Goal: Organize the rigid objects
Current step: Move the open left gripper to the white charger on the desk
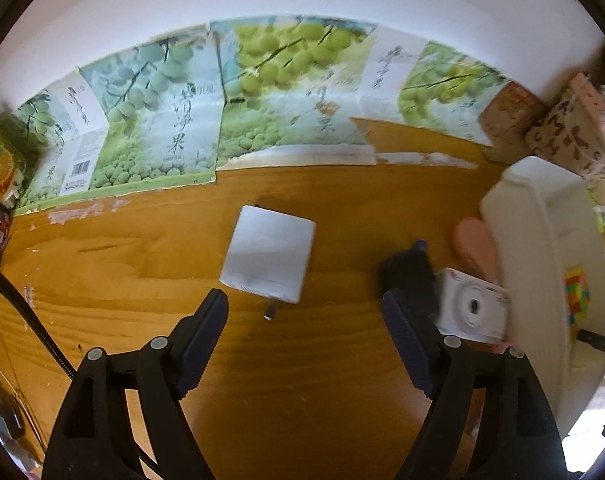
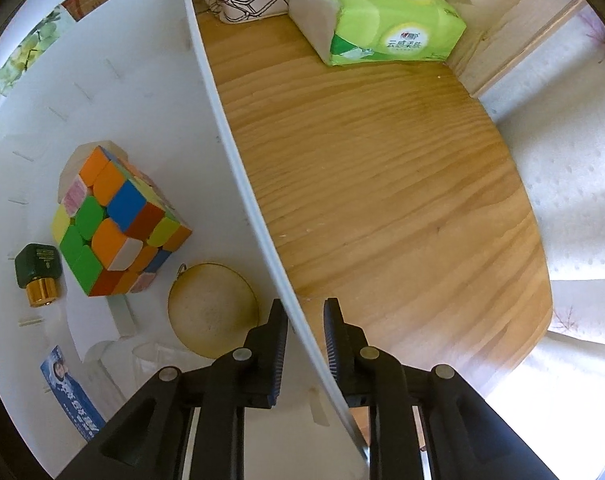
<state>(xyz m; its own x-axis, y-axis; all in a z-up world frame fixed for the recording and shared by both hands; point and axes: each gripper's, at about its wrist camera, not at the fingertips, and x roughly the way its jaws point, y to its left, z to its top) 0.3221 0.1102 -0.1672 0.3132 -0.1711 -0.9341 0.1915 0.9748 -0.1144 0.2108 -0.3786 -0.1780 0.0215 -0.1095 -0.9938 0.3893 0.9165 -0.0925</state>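
my right gripper [image 2: 304,320] straddles the white bin [image 2: 142,92] wall, apparently clamping it; a cube [image 2: 114,220] lies inside. my left gripper [image 1: 306,324] hangs wide open above the table [image 1: 142,280], near a white box [image 1: 268,254].

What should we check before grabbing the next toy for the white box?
1. Left gripper open and empty: ok.
2. Right gripper astride the white bin wall: ok; firm grip: cannot tell.
3. Room in bin beside Rubik's cube, green bottle and round wooden disc: ok.
4. White box on table, free-standing ahead of the left gripper: ok.
5. White camera reachable: not ok, wedged against bin.
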